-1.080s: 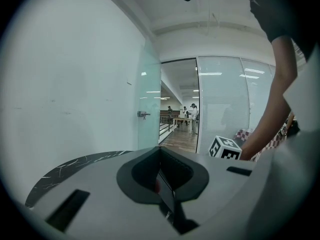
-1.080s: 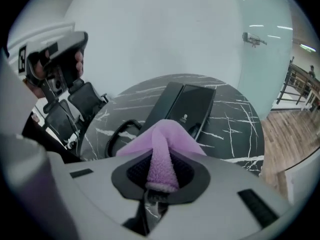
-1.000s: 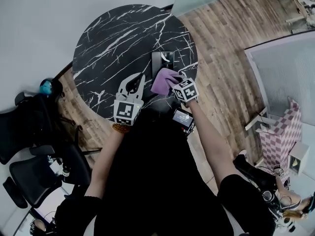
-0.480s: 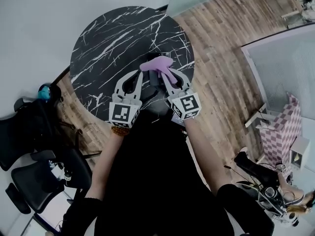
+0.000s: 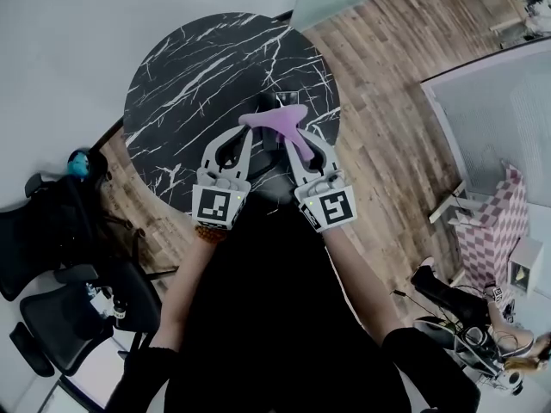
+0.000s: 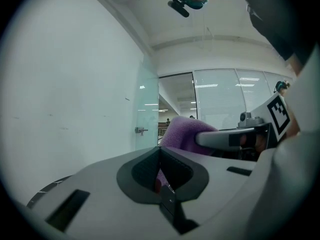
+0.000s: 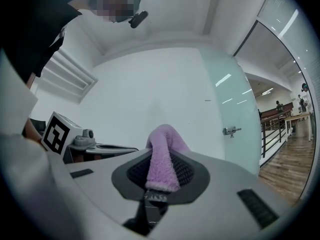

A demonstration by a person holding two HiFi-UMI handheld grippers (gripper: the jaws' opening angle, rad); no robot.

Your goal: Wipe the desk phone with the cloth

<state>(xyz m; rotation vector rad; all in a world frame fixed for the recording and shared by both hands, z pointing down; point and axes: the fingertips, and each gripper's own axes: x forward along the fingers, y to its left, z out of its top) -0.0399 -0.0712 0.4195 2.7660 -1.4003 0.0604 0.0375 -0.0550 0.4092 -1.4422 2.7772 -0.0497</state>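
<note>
- Two grippers: the left gripper (image 5: 244, 129) and the right gripper (image 5: 300, 140) each have jaws closed on the one purple cloth (image 5: 277, 119).
- The cloth spans between them, just in front of the single desk phone (image 5: 289, 100).
- The phone sits on one round marble table (image 5: 189, 76).

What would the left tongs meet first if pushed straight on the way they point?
The purple cloth, pinched in the left tongs, bunches directly ahead. Just past it, slightly to the right, the right tongs cross and would probably come next, though depth is unclear.
</note>
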